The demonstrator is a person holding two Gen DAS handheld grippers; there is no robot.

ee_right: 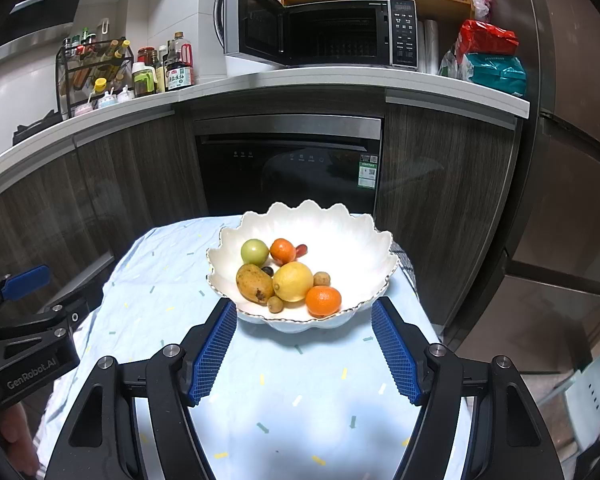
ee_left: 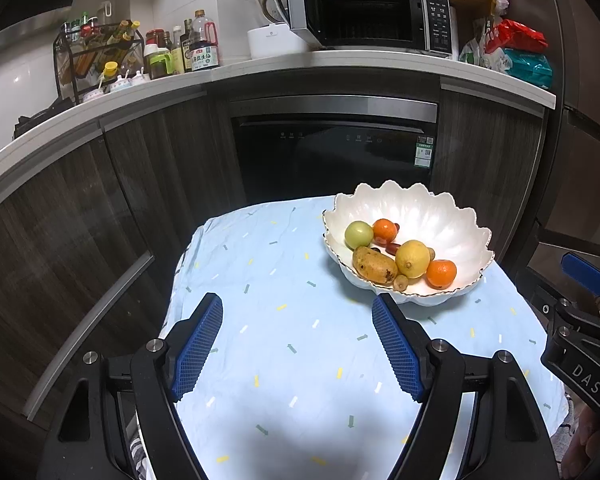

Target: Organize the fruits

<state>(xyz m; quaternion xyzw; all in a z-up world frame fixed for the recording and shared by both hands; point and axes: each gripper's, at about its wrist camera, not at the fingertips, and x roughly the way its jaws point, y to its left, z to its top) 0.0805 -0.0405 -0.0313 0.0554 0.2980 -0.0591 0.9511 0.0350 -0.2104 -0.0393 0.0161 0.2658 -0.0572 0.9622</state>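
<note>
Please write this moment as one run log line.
left gripper: open, empty | right gripper: open, empty, facing bowl | fruits: all in bowl | tablecloth: bare

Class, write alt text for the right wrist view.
A white scalloped bowl of mixed fruit, including a lemon, sits on a pale blue tablecloth, just beyond the open, empty right gripper.
</note>
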